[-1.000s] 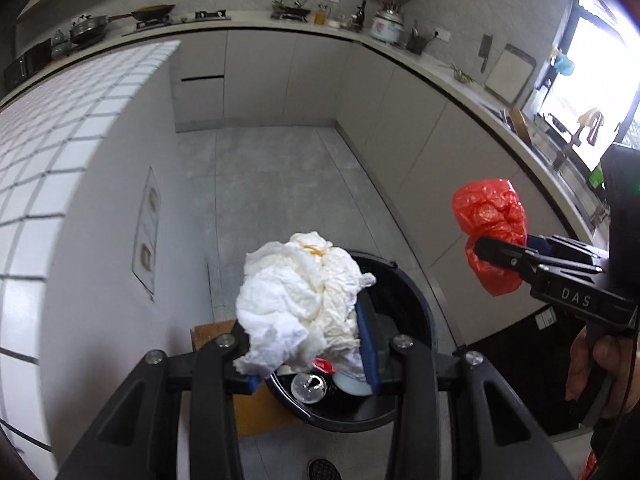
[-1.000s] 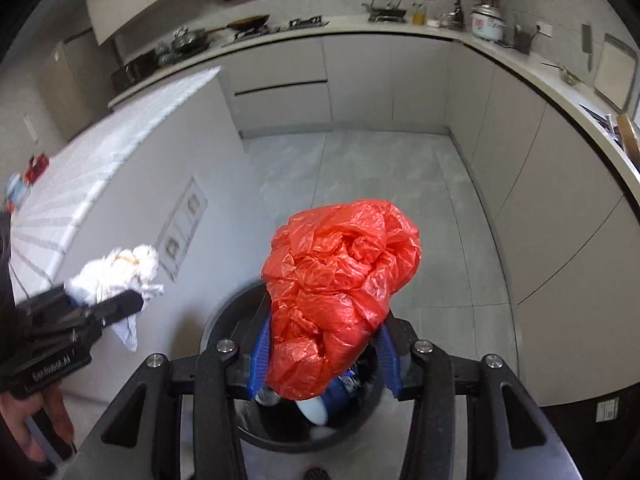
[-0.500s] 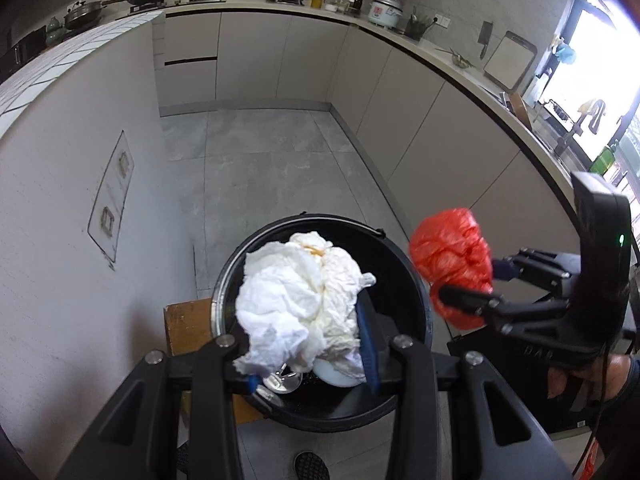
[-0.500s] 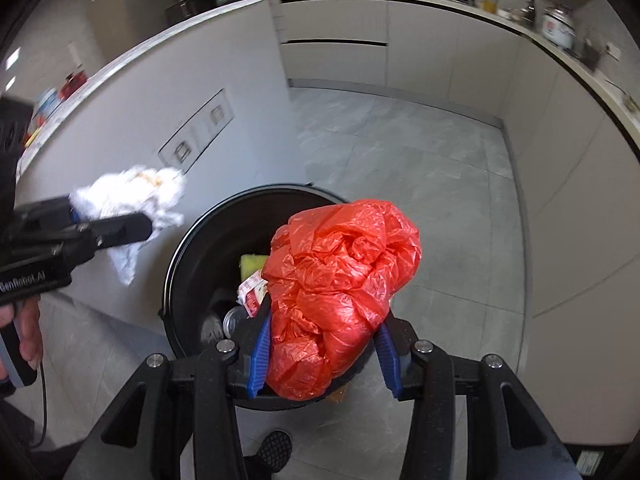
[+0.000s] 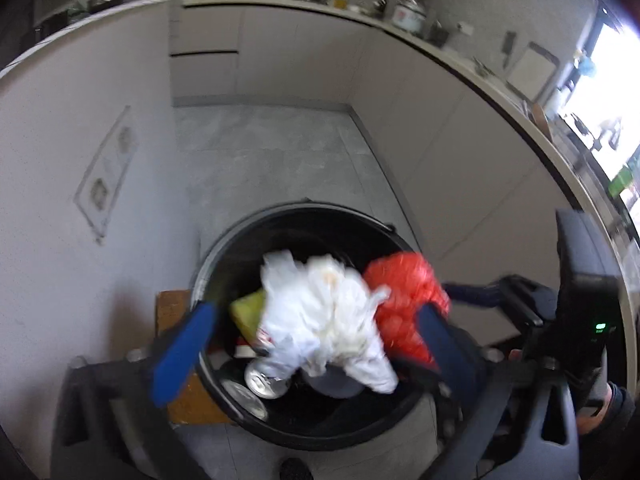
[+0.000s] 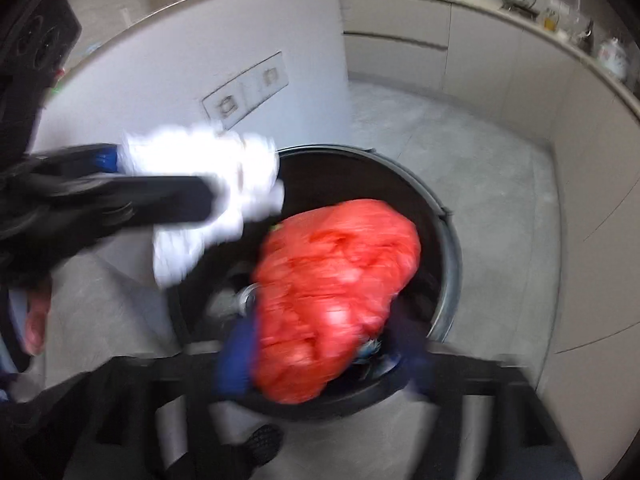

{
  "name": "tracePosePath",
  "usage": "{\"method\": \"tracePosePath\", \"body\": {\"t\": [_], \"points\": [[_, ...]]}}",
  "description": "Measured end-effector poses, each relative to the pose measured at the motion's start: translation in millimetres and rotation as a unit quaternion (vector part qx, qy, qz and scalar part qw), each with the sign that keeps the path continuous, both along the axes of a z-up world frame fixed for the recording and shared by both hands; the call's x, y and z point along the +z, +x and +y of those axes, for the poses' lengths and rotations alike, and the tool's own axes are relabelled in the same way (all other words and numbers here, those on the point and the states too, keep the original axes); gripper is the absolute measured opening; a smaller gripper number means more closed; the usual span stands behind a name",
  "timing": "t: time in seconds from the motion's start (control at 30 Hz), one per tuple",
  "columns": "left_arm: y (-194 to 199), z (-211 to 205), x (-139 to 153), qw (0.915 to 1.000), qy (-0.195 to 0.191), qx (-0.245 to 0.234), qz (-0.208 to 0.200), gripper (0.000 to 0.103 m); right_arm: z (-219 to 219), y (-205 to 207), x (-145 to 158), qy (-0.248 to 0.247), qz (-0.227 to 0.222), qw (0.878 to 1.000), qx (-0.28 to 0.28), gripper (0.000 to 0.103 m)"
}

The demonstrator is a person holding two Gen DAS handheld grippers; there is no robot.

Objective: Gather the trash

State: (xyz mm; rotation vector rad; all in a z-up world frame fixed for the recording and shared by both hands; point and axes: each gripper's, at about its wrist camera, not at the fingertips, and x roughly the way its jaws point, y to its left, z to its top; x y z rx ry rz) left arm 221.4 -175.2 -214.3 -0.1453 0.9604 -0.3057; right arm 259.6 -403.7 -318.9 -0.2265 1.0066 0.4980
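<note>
daylight glare from the window [image 5: 608, 92], heavy motion blur, fisheye-warped edges.

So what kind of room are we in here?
Most likely a home kitchen: a long countertop over pale cabinets, a kettle and cookware on it, and a black trash bin on the tiled floor.

Both wrist views above bin [image 5: 304, 216] (shared), close.
</note>
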Motion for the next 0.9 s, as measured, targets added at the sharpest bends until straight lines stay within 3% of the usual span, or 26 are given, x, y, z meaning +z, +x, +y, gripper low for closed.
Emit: {"method": "tracePosePath", "body": {"t": [0.07,0.3,0.5,0.9], "points": [[0.7,12.0,0.8,0.9997,0.0,0.02,0.015,0.103,-2.6,-1.3,-3.6,0.003,-0.003,1.0,-0.004,0.103],[-24.5,34.9,52.6,0.9973,0.03,0.049,-0.046,0.103,-10.6,-20.9,24.9,0.029,-0.029,0.999,-0.005,0.103],[-40.2,49.5,64.8,0.9962,0.044,0.057,-0.048,0.103,-4.0,-30.4,48.7,0.023,-0.035,0.999,-0.007,0.103],[-99.4,72.2,105.6,0.9938,0.075,0.061,-0.055,0.103,-2.2,-79.0,115.3,0.035,-0.015,0.991,-0.13,0.103]]}}
